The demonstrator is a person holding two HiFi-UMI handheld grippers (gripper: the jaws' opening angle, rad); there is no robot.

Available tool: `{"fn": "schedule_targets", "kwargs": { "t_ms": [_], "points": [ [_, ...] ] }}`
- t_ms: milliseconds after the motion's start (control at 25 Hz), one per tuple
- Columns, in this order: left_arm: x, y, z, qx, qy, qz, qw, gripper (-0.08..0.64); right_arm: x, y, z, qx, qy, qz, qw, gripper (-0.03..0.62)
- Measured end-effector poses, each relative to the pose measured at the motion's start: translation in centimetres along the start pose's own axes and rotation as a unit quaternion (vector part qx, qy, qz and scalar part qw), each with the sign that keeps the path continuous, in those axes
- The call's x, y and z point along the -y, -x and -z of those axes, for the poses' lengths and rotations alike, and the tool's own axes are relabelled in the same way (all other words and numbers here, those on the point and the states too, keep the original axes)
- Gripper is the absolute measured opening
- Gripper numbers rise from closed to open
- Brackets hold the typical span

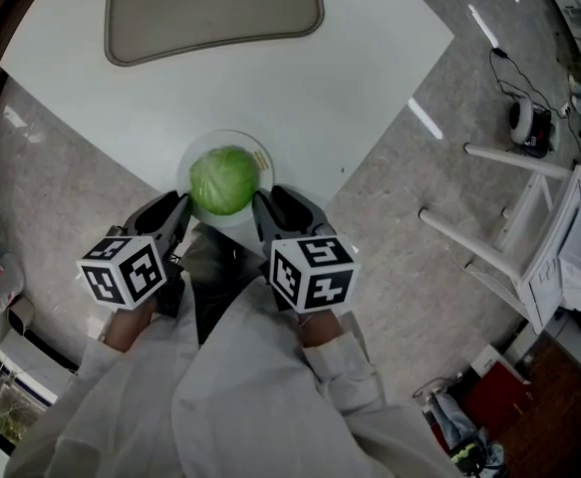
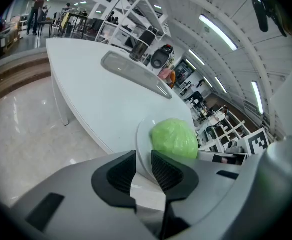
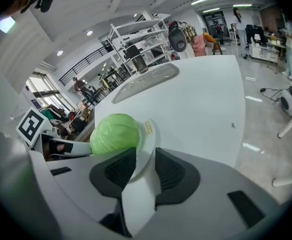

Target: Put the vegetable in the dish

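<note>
A green cabbage (image 1: 223,179) sits in a white dish (image 1: 261,157) at the near corner of the white table (image 1: 310,98). My left gripper (image 1: 177,214) is shut on the dish's left rim. My right gripper (image 1: 264,213) is shut on its right rim. In the left gripper view the dish rim (image 2: 140,134) runs between the jaws of the left gripper (image 2: 143,171), with the cabbage (image 2: 174,138) just beyond. In the right gripper view the right gripper (image 3: 144,166) likewise pinches the rim (image 3: 149,134) beside the cabbage (image 3: 114,133).
A grey tray-like mat (image 1: 215,8) lies at the table's far side. A white rack (image 1: 529,227) stands on the floor to the right, with cables and a small device (image 1: 524,119) beyond it. The person's white sleeves fill the bottom of the head view.
</note>
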State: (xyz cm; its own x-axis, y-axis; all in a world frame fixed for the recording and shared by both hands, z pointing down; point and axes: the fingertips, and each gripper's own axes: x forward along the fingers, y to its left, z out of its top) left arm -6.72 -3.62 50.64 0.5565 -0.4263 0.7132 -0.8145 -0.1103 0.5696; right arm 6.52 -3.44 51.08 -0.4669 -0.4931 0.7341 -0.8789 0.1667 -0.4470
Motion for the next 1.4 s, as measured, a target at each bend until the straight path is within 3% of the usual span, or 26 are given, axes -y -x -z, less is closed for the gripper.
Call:
{"fn": "schedule_targets", "kwargs": {
  "t_ms": [1040,1400],
  "points": [
    [0.25,-0.48,-0.11,-0.01,0.014,0.002,0.9999,0.08,0.35,-0.2,-0.02,0.0,-0.005,0.029,1.0,0.106],
    [0.33,-0.55,-0.12,-0.005,0.014,-0.009,0.9998,0.078,0.48,-0.12,-0.02,-0.002,-0.021,0.017,1.0,0.095]
  ]
}}
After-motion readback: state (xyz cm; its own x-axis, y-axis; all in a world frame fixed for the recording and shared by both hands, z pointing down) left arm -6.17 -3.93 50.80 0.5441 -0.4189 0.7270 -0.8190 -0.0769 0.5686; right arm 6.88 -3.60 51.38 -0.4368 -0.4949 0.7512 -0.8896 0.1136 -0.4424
